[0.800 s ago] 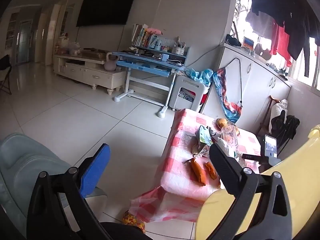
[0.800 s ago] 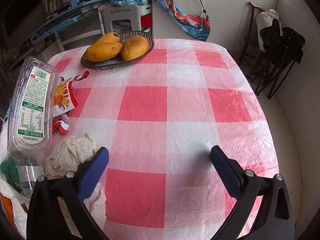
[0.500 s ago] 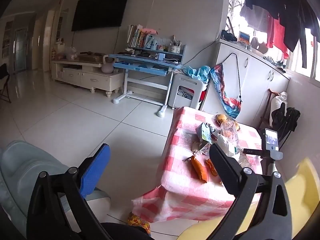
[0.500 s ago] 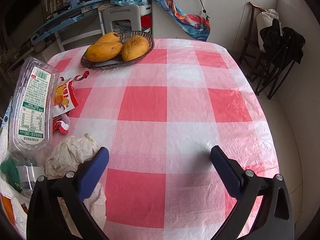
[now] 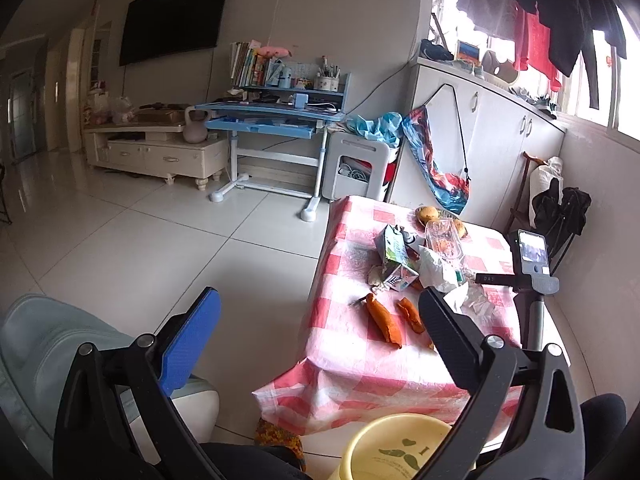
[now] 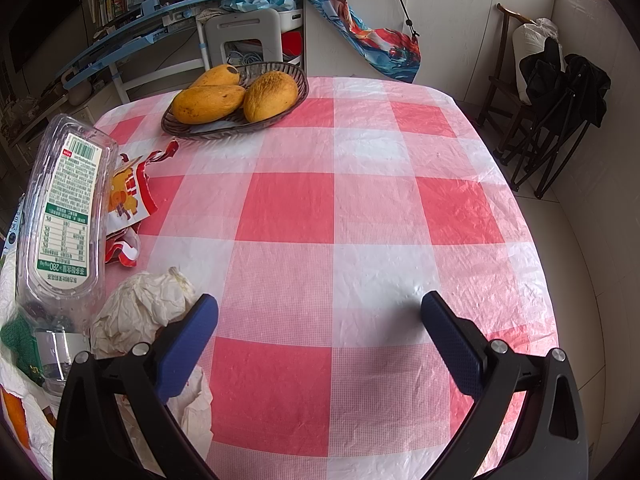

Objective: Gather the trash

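Observation:
Trash lies on the red-and-white checked table: a clear plastic box with a green label, a torn red wrapper, crumpled white paper and tissue. My right gripper hovers open over the bare cloth, just right of the paper. In the left wrist view the same table carries orange peels, a green carton and white tissue. My left gripper is open, off the table's near-left side, with a yellow bin below it.
A wicker dish of mangoes stands at the table's far edge. A phone on a stand is at the table's right. A pale blue seat sits lower left. A blue desk and white cabinets line the walls.
The left wrist view has swung: the yellow bin dropped from the right side to the bottom centre, and the table now shows nearer and more fully. The right gripper has stayed still.

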`<state>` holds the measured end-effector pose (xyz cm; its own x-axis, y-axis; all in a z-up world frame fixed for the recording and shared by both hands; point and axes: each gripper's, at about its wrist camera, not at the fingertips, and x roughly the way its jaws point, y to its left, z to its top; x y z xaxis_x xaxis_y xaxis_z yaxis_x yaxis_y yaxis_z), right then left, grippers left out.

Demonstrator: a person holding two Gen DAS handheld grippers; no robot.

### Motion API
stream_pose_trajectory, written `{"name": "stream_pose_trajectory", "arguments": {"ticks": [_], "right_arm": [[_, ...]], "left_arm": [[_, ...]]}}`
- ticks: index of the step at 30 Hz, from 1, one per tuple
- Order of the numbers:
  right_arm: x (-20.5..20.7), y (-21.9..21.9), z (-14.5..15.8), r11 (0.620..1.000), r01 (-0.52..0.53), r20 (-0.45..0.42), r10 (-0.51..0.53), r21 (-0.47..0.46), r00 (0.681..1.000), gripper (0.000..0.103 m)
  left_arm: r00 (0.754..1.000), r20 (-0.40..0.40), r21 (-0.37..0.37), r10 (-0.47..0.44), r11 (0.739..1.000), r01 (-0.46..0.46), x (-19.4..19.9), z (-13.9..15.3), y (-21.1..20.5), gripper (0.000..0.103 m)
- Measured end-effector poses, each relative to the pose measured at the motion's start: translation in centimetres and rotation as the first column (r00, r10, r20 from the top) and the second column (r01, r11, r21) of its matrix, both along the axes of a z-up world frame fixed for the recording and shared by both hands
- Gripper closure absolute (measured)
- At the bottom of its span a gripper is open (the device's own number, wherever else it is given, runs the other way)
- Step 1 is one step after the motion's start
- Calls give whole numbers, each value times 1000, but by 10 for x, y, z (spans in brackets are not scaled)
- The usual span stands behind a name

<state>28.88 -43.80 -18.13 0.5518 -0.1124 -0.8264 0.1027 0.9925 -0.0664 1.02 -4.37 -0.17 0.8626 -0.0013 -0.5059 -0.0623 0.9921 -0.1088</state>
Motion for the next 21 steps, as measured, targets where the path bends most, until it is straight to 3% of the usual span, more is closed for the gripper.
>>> {"name": "stream_pose_trajectory", "arguments": {"ticks": [21], "right_arm": [[0,0,0,1000,0,0,0,0,1000,6]], "left_arm": [[996,-77,22,-43,999,45,20,-11,-21,7]]}}
